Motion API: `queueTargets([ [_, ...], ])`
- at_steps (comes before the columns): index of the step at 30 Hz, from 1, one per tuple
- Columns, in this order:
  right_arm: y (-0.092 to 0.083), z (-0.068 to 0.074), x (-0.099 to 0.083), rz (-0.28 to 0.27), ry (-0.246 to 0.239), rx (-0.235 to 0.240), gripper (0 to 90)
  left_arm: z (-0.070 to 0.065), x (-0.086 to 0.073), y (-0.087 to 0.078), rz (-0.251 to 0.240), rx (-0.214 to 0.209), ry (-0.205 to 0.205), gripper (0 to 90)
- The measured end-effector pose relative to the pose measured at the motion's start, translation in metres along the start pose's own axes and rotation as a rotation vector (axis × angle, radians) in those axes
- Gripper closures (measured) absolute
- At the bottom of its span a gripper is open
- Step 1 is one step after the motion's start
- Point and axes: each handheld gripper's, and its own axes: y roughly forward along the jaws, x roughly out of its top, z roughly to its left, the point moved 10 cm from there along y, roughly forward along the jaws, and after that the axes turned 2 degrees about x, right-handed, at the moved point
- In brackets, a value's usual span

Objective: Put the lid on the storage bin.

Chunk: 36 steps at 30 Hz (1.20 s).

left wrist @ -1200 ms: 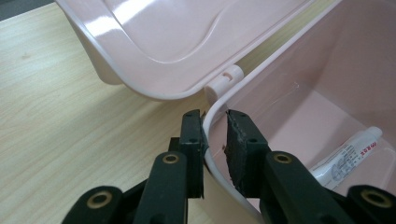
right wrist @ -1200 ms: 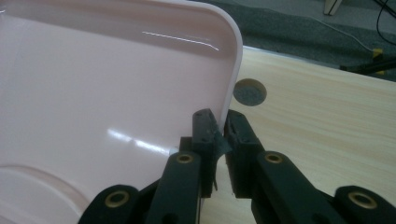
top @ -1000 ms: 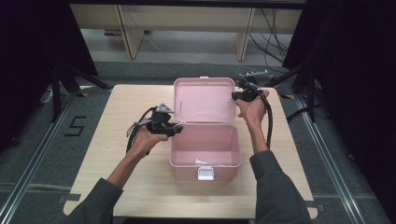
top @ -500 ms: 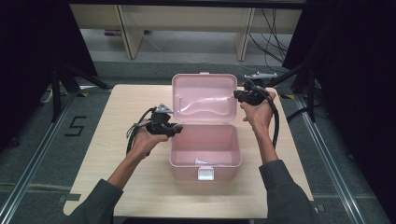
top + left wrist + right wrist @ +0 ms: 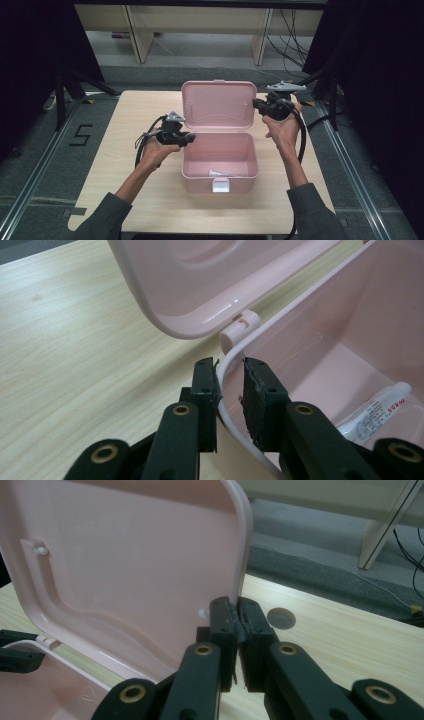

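Note:
A pink plastic box (image 5: 220, 150) stands on the wooden table with its lid (image 5: 218, 105) raised upright at the back. My left gripper (image 5: 189, 139) holds the box's left wall: in the left gripper view the jaws (image 5: 230, 365) straddle the rim (image 5: 226, 360), near a white hinge (image 5: 240, 330). My right gripper (image 5: 257, 105) is shut on the lid's right edge; in the right gripper view (image 5: 236, 605) the thin edge of the lid (image 5: 125, 555) runs down between the pads. A white tube (image 5: 222, 172) (image 5: 375, 410) lies inside the box.
The box has a white latch (image 5: 220, 185) at its front. The light wooden table (image 5: 130, 130) has bare room to either side, and a grey round plug (image 5: 281, 618) is set in it behind the lid. Shelf legs and cables stand beyond the far edge.
My right hand has shifted a little to the right and upward with the lid's edge, and the lid stands slightly more upright. My left hand has stayed put.

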Motion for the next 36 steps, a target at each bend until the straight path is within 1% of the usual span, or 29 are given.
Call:
queueTargets([
  [1, -0.003, 0.001, 0.0, -0.007, 0.0, 0.002, 87.2, 0.0, 0.0, 0.0, -0.001, 0.001, -0.001, 75.6],
  [2, -0.003, 0.001, 0.0, -0.018, -0.019, 0.0, 87.3, 0.0, 0.0, 0.0, -0.001, 0.001, -0.001, 75.5],
  [3, -0.006, 0.002, -0.001, -0.019, -0.016, 0.005, 87.4, 0.0, 0.0, 0.0, -0.003, 0.003, 0.0, 75.5],
  [6, -0.01, 0.003, -0.003, -0.024, -0.019, -0.001, 87.5, 0.0, 0.0, 0.0, -0.003, 0.004, 0.002, 75.4],
  [8, -0.013, 0.005, -0.004, -0.03, -0.022, 0.008, 87.5, 0.0, 0.0, 0.001, -0.005, 0.005, -0.005, 75.3],
  [9, -0.015, 0.007, -0.005, -0.029, -0.007, 0.012, 87.5, 0.0, 0.0, 0.001, -0.009, 0.005, -0.005, 75.2],
  [10, -0.016, 0.007, -0.005, -0.035, -0.025, 0.016, 87.5, 0.0, 0.0, 0.001, -0.01, 0.004, -0.006, 75.1],
  [12, -0.016, 0.007, -0.005, -0.038, -0.031, 0.012, 87.5, -0.001, 0.0, 0.001, -0.019, 0.001, -0.015, 75.1],
  [13, -0.019, 0.009, -0.006, -0.032, -0.032, 0.014, 87.5, -0.001, 0.001, 0.001, -0.026, -0.008, -0.025, 75.0],
  [14, -0.02, 0.008, -0.006, -0.043, -0.05, 0.009, 87.5, 0.001, 0.0, 0.001, -0.02, 0.007, -0.015, 75.0],
  [15, -0.021, 0.01, -0.008, -0.032, -0.026, 0.01, 87.6, 0.0, 0.0, 0.001, -0.022, 0.002, -0.018, 74.9],
  [16, -0.021, 0.01, -0.008, -0.032, -0.026, 0.01, 87.6, 0.0, 0.0, 0.001, -0.022, 0.002, -0.018, 74.9],
  [18, -0.023, 0.01, -0.009, -0.046, -0.048, 0.018, 87.7, 0.0, 0.0, 0.001, -0.027, -0.003, -0.027, 74.8],
  [19, -0.025, 0.01, -0.009, -0.054, -0.063, 0.011, 87.8, 0.0, 0.001, 0.001, -0.033, -0.012, -0.038, 74.5],
  [20, -0.026, 0.011, -0.01, -0.054, -0.048, 0.01, 87.8, 0.0, 0.001, 0.001, -0.033, -0.012, -0.038, 74.4],
  [21, -0.028, 0.01, -0.01, -0.057, -0.071, 0.007, 87.8, 0.0, 0.001, 0.001, -0.032, -0.013, -0.035, 74.3],
  [23, -0.029, 0.013, -0.012, -0.058, -0.063, 0.01, 87.9, 0.0, 0.002, 0.001, -0.041, -0.016, -0.04, 73.7],
  [25, -0.03, 0.014, -0.013, -0.054, -0.066, 0.015, 87.9, 0.0, 0.003, 0.0, -0.046, -0.02, -0.045, 73.4],
  [26, -0.031, 0.013, -0.013, -0.062, -0.069, 0.002, 87.9, 0.0, 0.003, -0.001, -0.05, -0.02, -0.049, 73.4],
  [27, -0.032, 0.015, -0.015, -0.058, -0.067, 0.016, 88.0, 0.001, 0.005, -0.003, -0.059, -0.021, -0.051, 72.4],
  [28, -0.032, 0.015, -0.015, -0.058, -0.067, 0.016, 88.0, 0.001, 0.005, -0.003, -0.059, -0.021, -0.051, 71.7],
  [29, -0.033, 0.013, -0.014, -0.066, -0.091, 0.0, 88.0, 0.002, 0.006, -0.005, -0.065, -0.021, -0.05, 71.7],
  [30, -0.035, 0.015, -0.016, -0.066, -0.083, -0.001, 88.0, 0.003, 0.005, -0.006, -0.064, -0.016, -0.048, 70.5],
  [32, -0.036, 0.016, -0.017, -0.062, -0.095, 0.008, 88.0, 0.004, 0.005, -0.01, -0.068, -0.017, -0.056, 68.0],
  [33, -0.038, 0.017, -0.019, -0.063, -0.102, 0.004, 88.0, 0.007, 0.004, -0.013, -0.073, -0.015, -0.062, 65.3],
  [35, -0.039, 0.018, -0.02, -0.071, -0.1, 0.009, 88.0, 0.008, 0.004, -0.016, -0.076, -0.018, -0.069, 63.4],
  [36, -0.041, 0.018, -0.021, -0.067, -0.101, 0.002, 88.0, 0.008, 0.004, -0.022, -0.089, -0.037, -0.081, 62.1],
])
